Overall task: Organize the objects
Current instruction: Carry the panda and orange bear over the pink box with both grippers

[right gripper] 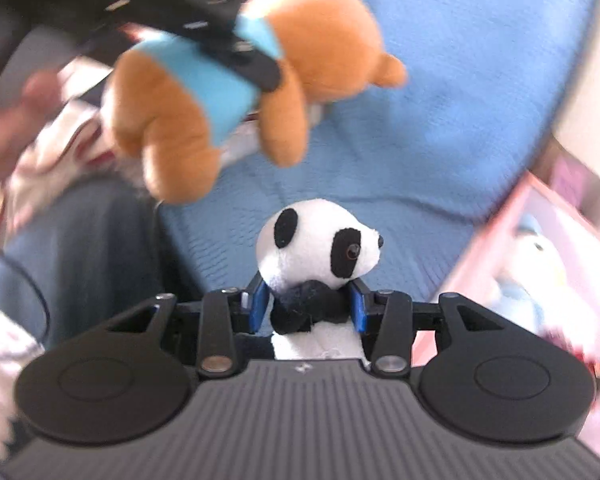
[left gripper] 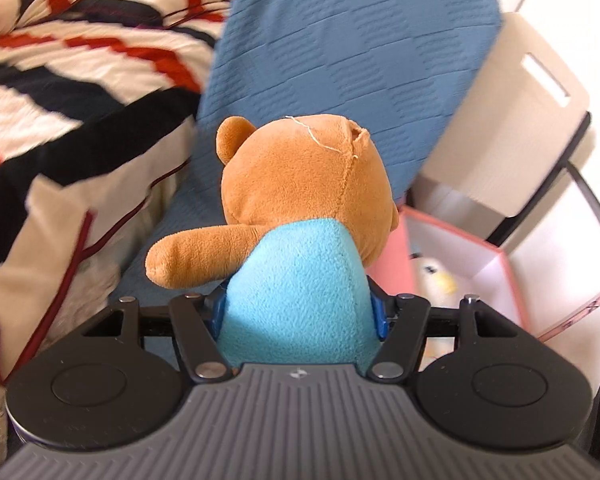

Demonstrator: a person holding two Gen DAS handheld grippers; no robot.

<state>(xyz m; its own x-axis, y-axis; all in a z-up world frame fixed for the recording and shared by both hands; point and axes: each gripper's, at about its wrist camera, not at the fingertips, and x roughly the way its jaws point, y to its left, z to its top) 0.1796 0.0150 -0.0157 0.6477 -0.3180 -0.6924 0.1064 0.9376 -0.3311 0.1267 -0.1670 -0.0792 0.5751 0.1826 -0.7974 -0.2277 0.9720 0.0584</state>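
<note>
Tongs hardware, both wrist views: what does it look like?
Both match. Left tongs and right tongs: black linkage arms with silver rivets, blue pads, two round black discs, a grey ribbed body bearing a small logo. No cables or sleeve visible on them.

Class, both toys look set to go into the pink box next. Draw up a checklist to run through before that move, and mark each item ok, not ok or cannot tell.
1. Left claw holds the brown bear by its blue shirt: ok.
2. Right claw is closed on the panda at the neck: ok.
3. Both toys are lifted off the blue blanket: ok.
4. Pink box is open at the top: ok.
5. Room left in the box beside the white plush already inside: cannot tell.
6. Bear clear of the panda on the way over: cannot tell, since the right wrist view is blurred.
</note>
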